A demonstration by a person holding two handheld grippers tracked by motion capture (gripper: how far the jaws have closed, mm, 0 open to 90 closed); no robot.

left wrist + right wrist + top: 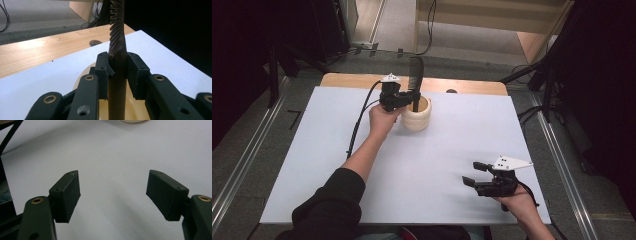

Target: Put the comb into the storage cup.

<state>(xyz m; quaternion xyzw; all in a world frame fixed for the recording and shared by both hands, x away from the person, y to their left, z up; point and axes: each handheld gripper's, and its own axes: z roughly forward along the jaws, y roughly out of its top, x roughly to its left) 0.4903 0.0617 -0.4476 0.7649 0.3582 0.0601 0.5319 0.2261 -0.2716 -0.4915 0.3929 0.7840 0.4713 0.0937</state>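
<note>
A dark comb [415, 75] stands upright with its handle down inside a cream ribbed cup [417, 116] at the back middle of the white table. My left gripper [411, 97] is shut on the comb's handle just above the cup's rim. In the left gripper view the brown handle [117, 82] is pinched between the two black pads, the comb's teeth [115, 27] rise above them, and the cup [130, 105] lies below. My right gripper [475, 173] hovers low near the table's front right, open, nothing between its fingers [66, 195].
The white tabletop [437, 160] sits on a wooden table whose bare strip [462, 86] runs along the far edge. A small dark round spot [451, 91] lies on that strip. Black cables trail from both grippers. The cup's base [132, 121] shows at the top of the right gripper view.
</note>
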